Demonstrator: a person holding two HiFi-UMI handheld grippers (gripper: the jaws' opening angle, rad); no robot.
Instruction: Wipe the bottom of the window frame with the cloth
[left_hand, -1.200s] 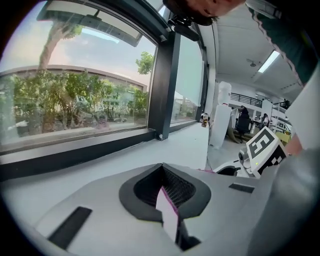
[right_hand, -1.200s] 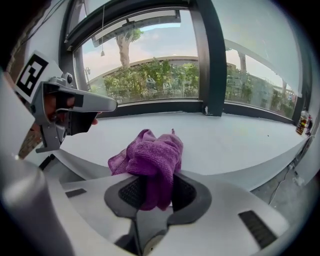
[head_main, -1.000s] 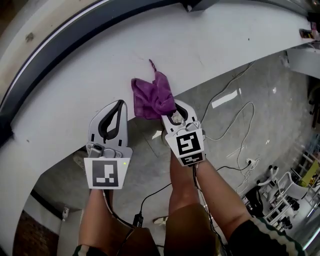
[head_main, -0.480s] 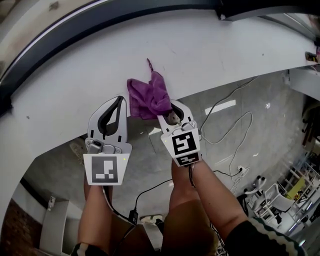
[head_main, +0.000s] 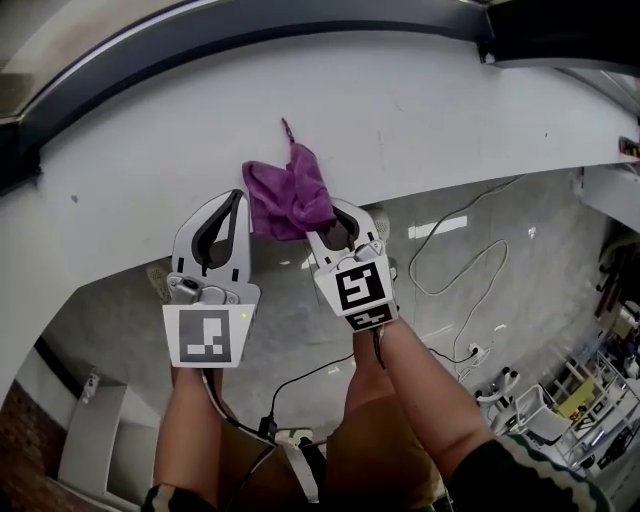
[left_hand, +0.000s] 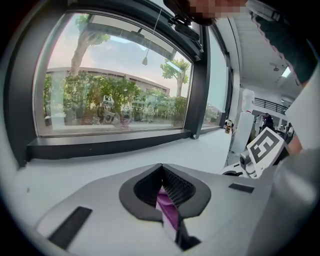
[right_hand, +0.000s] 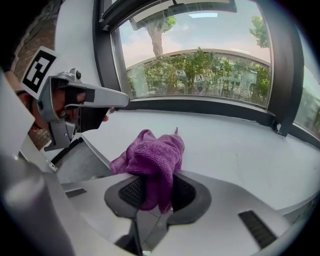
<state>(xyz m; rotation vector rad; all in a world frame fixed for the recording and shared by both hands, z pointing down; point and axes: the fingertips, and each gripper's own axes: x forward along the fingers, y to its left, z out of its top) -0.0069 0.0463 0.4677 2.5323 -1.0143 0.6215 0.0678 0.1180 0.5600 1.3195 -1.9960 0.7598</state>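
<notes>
Shifted left: cloth on white sill, clamped in right gripper jaws.

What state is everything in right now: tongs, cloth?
Right tongs: shut on the cloth.
Left tongs: shut; a purple sliver shows between them, pinched or not unclear.
Cloth: bunched, over the white ledge.
</notes>
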